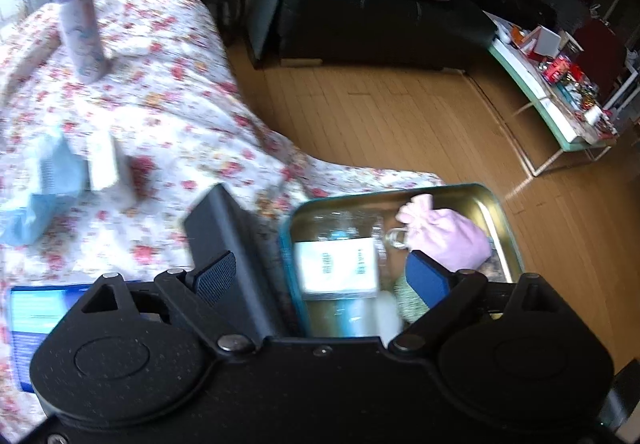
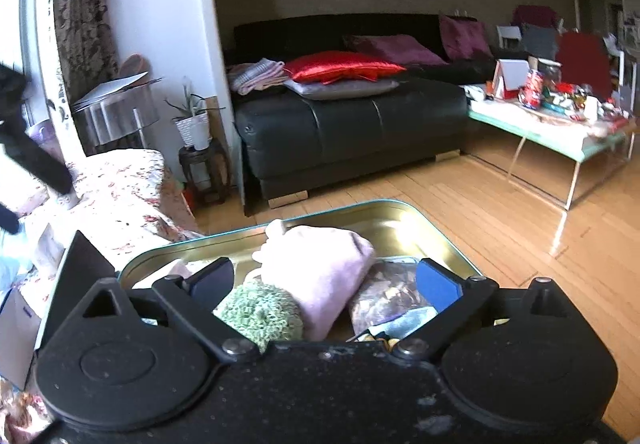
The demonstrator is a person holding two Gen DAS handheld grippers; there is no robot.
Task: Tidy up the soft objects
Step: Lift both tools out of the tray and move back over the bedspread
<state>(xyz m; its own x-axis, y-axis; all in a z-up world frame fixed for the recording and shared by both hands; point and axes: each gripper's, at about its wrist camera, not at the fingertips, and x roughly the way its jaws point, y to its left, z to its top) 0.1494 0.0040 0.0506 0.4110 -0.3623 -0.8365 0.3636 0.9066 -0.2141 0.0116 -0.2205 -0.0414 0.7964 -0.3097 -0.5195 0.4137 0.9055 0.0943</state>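
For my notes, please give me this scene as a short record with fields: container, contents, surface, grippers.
container: open metal tin, gold inside, teal rim
contents: pink cloth bundle, green knitted piece, clear bottle with white label, plastic bag
surface: floral bedspread
left gripper: open, nothing held
right gripper: open over the tin, the pink bundle between the jaws, not pressed

Bedspread [image 1: 168, 92]: white with red and pink flowers. Tin [image 2: 416, 220]: gold inside, teal rim. Rolled cloth [image 2: 320, 268] in the tin: pale pink. Knitted piece [image 2: 256, 316] beside it: light green. Sofa [image 2: 344, 124]: black. Cushion [image 2: 340, 66]: bright red; others purple and grey. Floor [image 2: 480, 212]: light brown wood. Gripper pads: blue.
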